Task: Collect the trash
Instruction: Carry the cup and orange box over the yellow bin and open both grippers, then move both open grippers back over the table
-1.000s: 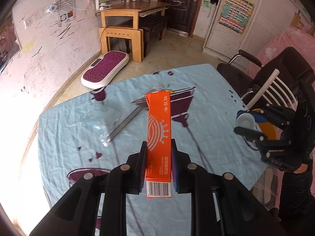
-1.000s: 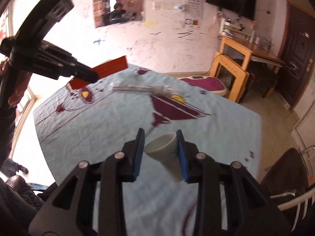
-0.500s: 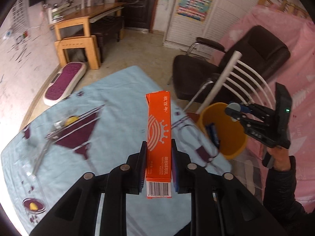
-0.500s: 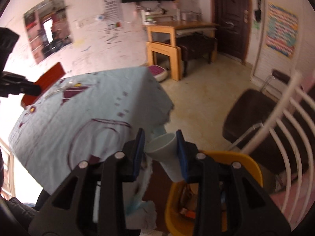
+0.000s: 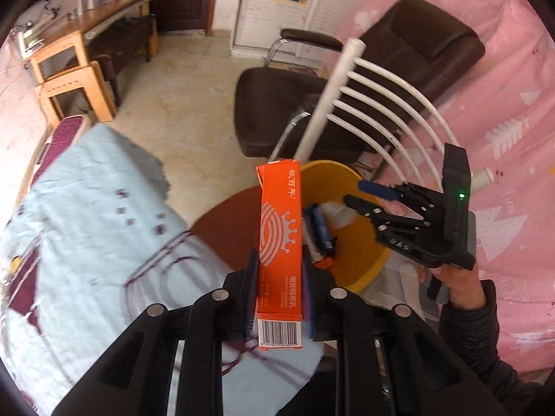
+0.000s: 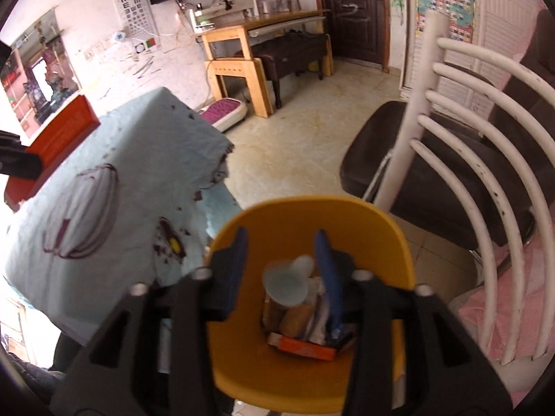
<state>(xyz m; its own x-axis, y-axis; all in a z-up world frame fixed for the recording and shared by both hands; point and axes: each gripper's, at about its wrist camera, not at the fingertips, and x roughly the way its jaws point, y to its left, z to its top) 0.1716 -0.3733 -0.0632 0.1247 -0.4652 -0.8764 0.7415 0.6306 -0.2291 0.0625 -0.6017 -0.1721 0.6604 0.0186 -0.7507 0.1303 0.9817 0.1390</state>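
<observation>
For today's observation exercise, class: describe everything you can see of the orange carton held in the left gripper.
The orange carton is a slim cardboard box, long side pointing away from the camera, with white Chinese lettering, a white arc-and-crown emblem and a barcode on its near white end. The left gripper clamps its lower half between blue pads. It hangs beside the yellow bin.

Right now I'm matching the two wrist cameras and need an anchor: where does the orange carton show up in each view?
Left wrist view: the orange carton stands upright at centre, clamped in the left gripper.
Right wrist view: the same carton sits at the far left edge, above the blue tablecloth.
Shared landmark: the yellow bin, right of the carton in both views.
</observation>
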